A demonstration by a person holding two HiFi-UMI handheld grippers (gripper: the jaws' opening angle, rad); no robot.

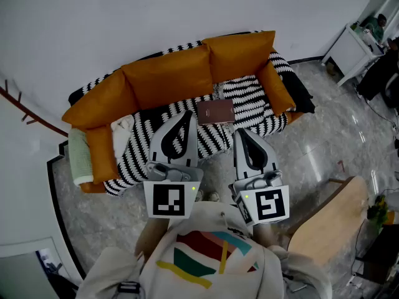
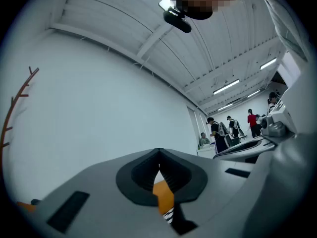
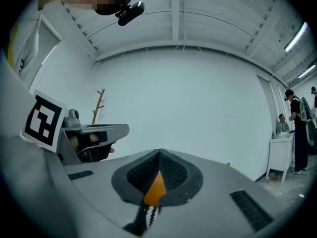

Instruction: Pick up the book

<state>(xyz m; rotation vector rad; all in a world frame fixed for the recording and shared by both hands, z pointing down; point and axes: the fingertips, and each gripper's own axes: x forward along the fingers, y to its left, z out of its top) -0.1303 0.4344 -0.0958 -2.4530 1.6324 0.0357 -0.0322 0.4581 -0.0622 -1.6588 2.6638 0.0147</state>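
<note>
A dark brown book (image 1: 215, 111) lies flat on the striped blanket (image 1: 246, 98) that covers the seat of an orange sofa (image 1: 168, 73). Both grippers are held side by side in front of the person, short of the sofa's front edge. My left gripper (image 1: 186, 114) points at the seat just left of the book, jaws together with nothing in them. My right gripper (image 1: 240, 132) is below and right of the book, also shut and empty. In the left gripper view the closed jaws (image 2: 159, 155) show only a sliver of orange sofa; the right gripper view (image 3: 159, 155) shows the same.
A white cloth (image 1: 123, 129) and a pale green cushion (image 1: 77, 156) lie at the sofa's left end. A light wooden chair (image 1: 327, 223) stands on the marble floor at the right. A white table (image 1: 351, 47) and several people (image 2: 233, 128) are further right.
</note>
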